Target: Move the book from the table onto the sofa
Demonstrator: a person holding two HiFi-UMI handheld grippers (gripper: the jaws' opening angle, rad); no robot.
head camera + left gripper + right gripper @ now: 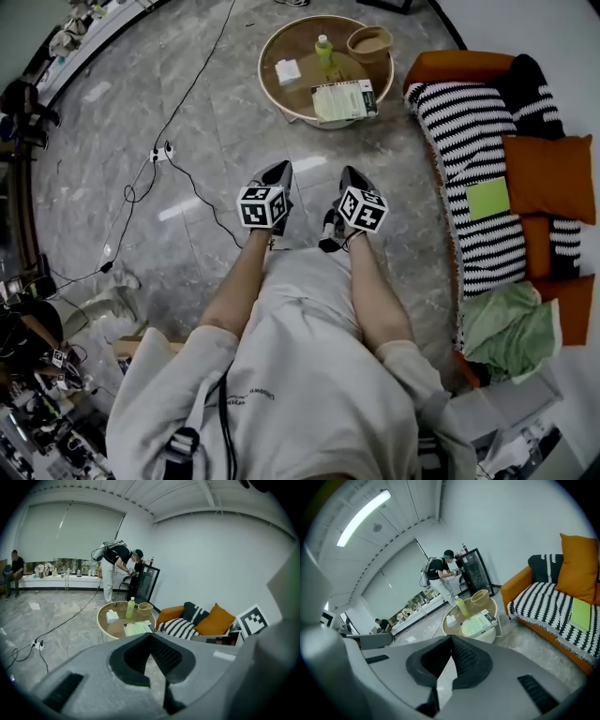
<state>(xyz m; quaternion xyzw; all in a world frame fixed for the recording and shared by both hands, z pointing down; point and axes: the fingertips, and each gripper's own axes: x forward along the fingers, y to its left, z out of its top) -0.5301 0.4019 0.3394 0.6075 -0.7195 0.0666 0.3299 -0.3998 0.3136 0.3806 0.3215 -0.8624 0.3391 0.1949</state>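
The book, pale green with a dark edge, lies on the round wooden table at its right side, closest to the sofa; it also shows in the left gripper view and the right gripper view. The orange sofa with a striped blanket stands right of the table. My left gripper and right gripper are side by side over the floor, well short of the table and pointing toward it. Both are shut and hold nothing, with the left gripper's pads and the right gripper's pads meeting at the tips.
On the table stand a green bottle, a woven basket and a white box. Orange cushions, a green sheet and a green cloth lie on the sofa. Cables and a power strip cross the floor at left. A person bends at a black cabinet beyond the table.
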